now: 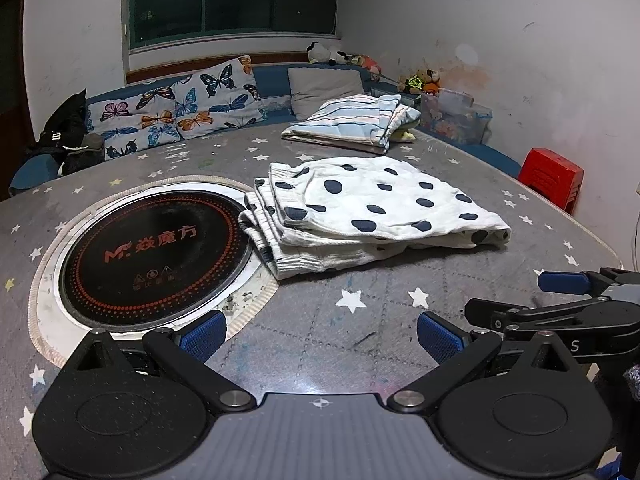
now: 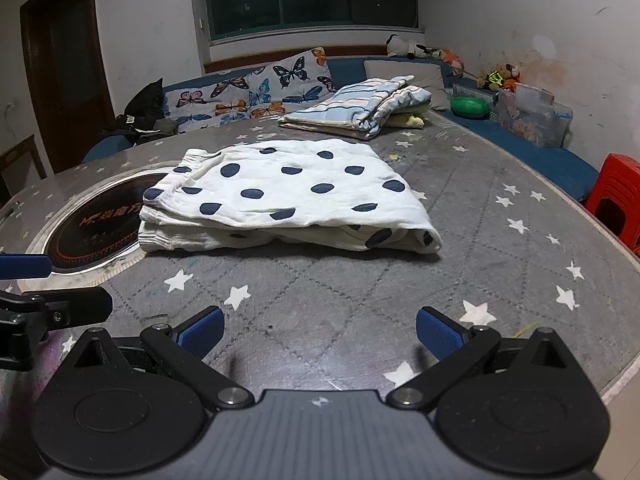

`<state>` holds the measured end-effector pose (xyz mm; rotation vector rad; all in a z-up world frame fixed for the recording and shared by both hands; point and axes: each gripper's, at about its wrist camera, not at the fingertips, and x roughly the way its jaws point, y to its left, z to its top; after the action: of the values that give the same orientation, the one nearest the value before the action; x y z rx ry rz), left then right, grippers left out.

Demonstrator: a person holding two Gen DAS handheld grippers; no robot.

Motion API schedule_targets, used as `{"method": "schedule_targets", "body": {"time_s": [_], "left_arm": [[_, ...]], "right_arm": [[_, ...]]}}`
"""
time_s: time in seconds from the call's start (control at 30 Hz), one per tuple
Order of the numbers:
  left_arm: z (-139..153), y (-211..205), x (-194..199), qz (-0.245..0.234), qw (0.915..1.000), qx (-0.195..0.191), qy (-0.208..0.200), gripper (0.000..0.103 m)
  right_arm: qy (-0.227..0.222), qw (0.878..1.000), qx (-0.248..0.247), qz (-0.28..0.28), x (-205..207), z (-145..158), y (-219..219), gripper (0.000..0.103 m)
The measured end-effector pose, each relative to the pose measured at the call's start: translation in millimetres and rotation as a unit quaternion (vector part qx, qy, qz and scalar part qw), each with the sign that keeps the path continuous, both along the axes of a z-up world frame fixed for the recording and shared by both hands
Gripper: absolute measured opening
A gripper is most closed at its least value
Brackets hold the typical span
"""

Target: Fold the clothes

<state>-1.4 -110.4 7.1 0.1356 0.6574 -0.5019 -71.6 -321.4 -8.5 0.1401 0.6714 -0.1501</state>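
A white garment with dark blue dots (image 1: 368,212) (image 2: 288,196) lies folded in a thick stack in the middle of the grey star-patterned table (image 1: 360,344) (image 2: 340,292). Its left end overlaps the round black cooktop (image 1: 152,248) (image 2: 96,228). Behind it rests a folded striped cloth (image 1: 348,120) (image 2: 360,106). My left gripper (image 1: 320,334) hovers open over bare table in front of the garment, nothing between its blue pads. My right gripper (image 2: 320,332) is likewise open and short of the garment. Each gripper shows at the other view's edge (image 1: 560,300) (image 2: 36,280).
A blue sofa with butterfly cushions (image 1: 176,108) (image 2: 256,88) runs behind the table. Plush toys (image 1: 420,80) and a clear storage box (image 1: 456,116) (image 2: 532,114) sit at the back right. A red plastic stool (image 1: 552,180) (image 2: 616,200) stands by the table's right edge.
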Motion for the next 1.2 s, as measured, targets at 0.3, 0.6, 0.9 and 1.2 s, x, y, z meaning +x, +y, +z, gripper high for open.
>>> {"method": "schedule_targets", "body": {"time_s": [0.3, 0.6, 0.9, 1.2], "left_arm": [[-0.1, -1.7, 3.3, -0.003, 1.0000, -0.001, 0.002, 0.103], [-0.2, -5.0, 9.2, -0.005, 1.0000, 0.003, 0.004, 0.103], [-1.3, -9.7, 15.4, -0.010, 0.9999, 0.007, 0.007, 0.103], [-1.3, -13.2, 21.1, -0.012, 0.9998, 0.010, 0.009, 0.103]], "right_arm": [[0.005, 1.000, 0.001, 0.001, 4.3, -2.4, -0.6, 0.103], [0.011, 1.000, 0.002, 0.002, 9.7, -4.7, -1.6, 0.103], [0.017, 1.000, 0.003, 0.002, 15.9, -7.0, -3.5, 0.103], [0.021, 1.000, 0.003, 0.003, 23.2, -8.4, -5.2, 0.103]]}}
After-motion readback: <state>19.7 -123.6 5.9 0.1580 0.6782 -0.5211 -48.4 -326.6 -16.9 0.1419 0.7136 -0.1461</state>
